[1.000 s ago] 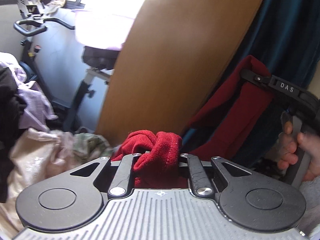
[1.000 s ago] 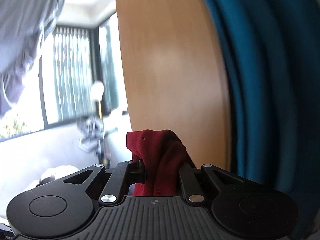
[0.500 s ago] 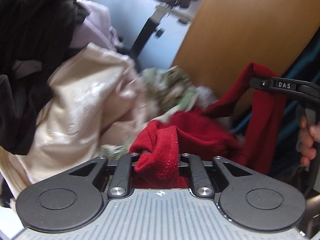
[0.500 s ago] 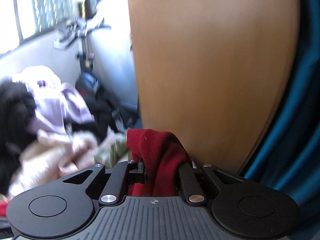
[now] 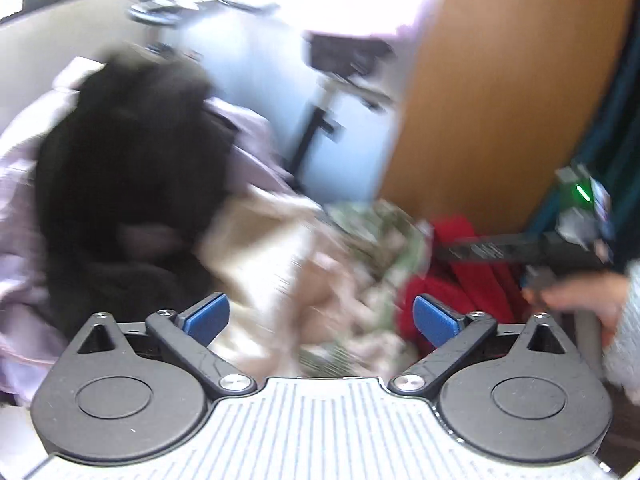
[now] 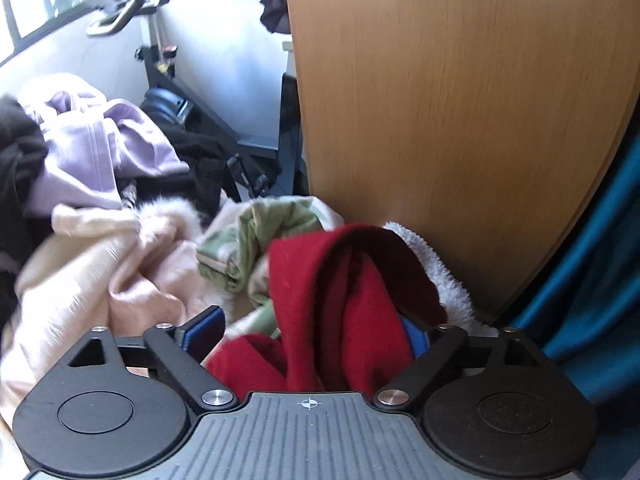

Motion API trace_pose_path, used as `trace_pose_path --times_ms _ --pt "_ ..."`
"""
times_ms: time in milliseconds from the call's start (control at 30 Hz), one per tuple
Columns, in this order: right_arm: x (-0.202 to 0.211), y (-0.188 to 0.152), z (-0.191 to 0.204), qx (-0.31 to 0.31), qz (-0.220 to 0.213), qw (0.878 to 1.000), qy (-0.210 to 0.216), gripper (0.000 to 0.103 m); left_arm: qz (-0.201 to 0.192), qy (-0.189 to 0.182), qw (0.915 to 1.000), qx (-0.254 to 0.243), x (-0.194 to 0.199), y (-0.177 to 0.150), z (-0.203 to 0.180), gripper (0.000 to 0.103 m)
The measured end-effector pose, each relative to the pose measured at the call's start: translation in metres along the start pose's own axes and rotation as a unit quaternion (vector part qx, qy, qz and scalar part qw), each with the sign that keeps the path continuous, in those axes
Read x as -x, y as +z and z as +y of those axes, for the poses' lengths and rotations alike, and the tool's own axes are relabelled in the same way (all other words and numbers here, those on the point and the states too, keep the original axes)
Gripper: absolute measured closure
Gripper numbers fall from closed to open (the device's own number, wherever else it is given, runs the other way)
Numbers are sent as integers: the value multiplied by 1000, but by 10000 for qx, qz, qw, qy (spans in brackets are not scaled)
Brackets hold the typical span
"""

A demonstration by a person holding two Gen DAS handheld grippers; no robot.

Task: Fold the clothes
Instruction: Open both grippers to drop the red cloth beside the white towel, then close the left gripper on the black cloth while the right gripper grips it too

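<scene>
My left gripper (image 5: 320,314) is open, its blue pads (image 5: 208,314) wide apart with nothing between them. It hovers over a heap of clothes: a black garment (image 5: 128,184), a cream one (image 5: 272,248) and a green patterned one (image 5: 384,224). The red garment (image 5: 460,284) lies at the heap's right side. My right gripper (image 6: 310,332) is open too. The red garment (image 6: 320,288) lies loosely between its spread jaws and covers most of the right pad. In the left wrist view a black finger (image 5: 488,249) of the right gripper reaches over the red cloth, held by a hand (image 5: 572,300).
A wooden panel (image 6: 460,120) stands upright just behind the heap, with a teal curtain (image 6: 600,280) to its right. An exercise bike (image 6: 168,60) stands at the back by the window. Lilac clothing (image 6: 92,148) and white fleece (image 6: 444,272) also lie in the heap.
Both grippers have opened and let go of the red garment, which dropped onto the heap. The left gripper swung left and is blurred with motion; the right one tipped down towards the clothes.
</scene>
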State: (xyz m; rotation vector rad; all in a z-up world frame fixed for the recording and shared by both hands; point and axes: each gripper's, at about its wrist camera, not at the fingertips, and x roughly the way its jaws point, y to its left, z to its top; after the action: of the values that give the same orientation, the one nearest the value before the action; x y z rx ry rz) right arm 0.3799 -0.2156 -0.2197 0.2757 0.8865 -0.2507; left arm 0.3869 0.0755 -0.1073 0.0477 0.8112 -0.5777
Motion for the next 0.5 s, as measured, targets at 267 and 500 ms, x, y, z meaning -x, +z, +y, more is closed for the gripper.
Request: trace_pose_path --times_ms 267,500 --pt "29 1 11 -291 -128 9991 273 9 -48 1490 9797 1343 -24 -5 112 2" --pt "50 -2 29 -223 -113 9986 461 10 475 1357 9812 1287 -67 -13 142 2"
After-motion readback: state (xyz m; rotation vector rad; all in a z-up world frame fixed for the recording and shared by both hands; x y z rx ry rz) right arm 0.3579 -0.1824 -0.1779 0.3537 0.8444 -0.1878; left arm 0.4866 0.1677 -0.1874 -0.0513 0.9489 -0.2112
